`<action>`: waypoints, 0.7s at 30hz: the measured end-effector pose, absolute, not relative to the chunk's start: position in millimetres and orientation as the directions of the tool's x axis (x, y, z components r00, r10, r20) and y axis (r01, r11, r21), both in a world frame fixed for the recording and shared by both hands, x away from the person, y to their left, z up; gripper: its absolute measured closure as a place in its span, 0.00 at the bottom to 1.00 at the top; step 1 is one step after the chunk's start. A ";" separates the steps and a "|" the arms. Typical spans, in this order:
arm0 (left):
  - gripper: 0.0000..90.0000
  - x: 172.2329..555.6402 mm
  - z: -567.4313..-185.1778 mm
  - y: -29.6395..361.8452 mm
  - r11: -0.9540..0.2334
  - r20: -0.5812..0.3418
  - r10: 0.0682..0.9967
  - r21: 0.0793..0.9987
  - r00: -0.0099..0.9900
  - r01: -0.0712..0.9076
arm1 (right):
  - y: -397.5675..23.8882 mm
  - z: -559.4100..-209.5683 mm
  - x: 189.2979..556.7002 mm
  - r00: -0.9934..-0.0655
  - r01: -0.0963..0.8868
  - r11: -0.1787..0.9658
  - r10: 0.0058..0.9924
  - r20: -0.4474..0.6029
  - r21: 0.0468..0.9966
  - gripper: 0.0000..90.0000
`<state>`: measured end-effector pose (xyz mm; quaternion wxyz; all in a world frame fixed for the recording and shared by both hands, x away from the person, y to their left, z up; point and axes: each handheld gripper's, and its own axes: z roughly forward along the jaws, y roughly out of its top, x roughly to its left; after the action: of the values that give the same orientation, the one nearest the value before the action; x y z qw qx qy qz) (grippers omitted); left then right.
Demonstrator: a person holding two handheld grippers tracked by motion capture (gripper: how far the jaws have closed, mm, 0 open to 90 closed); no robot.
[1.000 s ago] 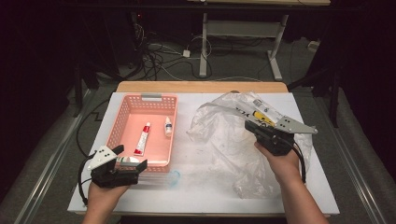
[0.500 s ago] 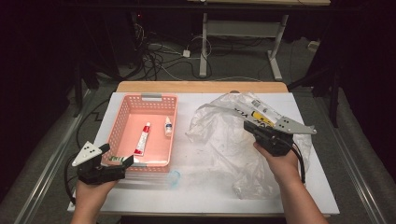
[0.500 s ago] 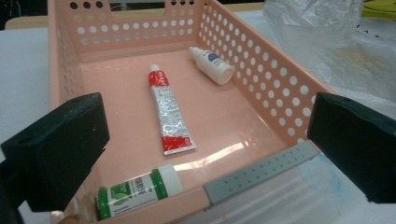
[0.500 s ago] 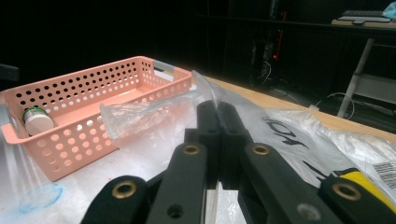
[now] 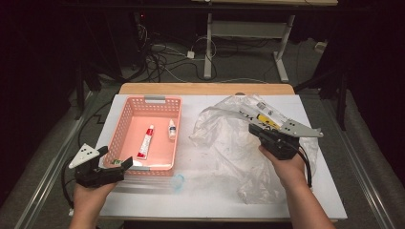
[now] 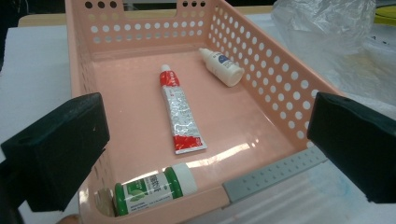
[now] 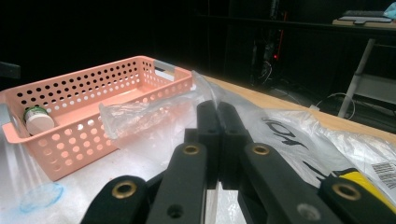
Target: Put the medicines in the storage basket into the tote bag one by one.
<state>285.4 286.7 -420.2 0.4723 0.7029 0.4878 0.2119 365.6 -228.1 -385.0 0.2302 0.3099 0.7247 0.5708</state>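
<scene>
Going by what lies where, the job is moving small items out of the plastic bag (image 5: 239, 143) into the pink basket (image 5: 125, 125), and it looks well under way. The basket, on the left half of the bench (image 5: 200, 200), already holds three: a green bottle (image 6: 154, 186) against its near wall, a red-and-silver tube (image 6: 180, 116) in the middle, and a white bottle (image 6: 222, 67) toward the far right corner. More appears left in the bag, on the right half of the bench: a yellow item (image 5: 267, 120) shows through the plastic near the far right corner.

The left tool (image 5: 113, 164) hangs at the basket's near left corner, jaws spread wide and empty, touching nothing I can see. The right tool (image 7: 217, 109) has its jaws pressed together, pinching a fold of the bag.
</scene>
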 end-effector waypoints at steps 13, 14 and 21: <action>0.01 311.3 -396.3 270.2 -0.082 -0.182 0.861 0.872 0.474 0.483 | -228.6 -386.4 366.3 -0.704 0.192 0.161 0.710 0.021 0.968 1.00; 0.01 315.1 -395.3 268.3 -0.085 -0.181 0.861 0.870 0.476 0.486 | -228.5 -386.5 366.4 -0.704 0.191 0.161 0.710 0.021 0.968 1.00; 0.01 339.1 -392.8 257.6 -0.117 -0.172 0.860 0.849 0.480 0.515 | -227.7 -386.9 365.6 -0.706 0.194 0.159 0.708 0.025 0.968 1.00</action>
<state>339.1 257.6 -392.8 0.4647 0.7239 0.4749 0.1858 365.6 -227.7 -386.9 0.2255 0.3101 0.7271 0.5694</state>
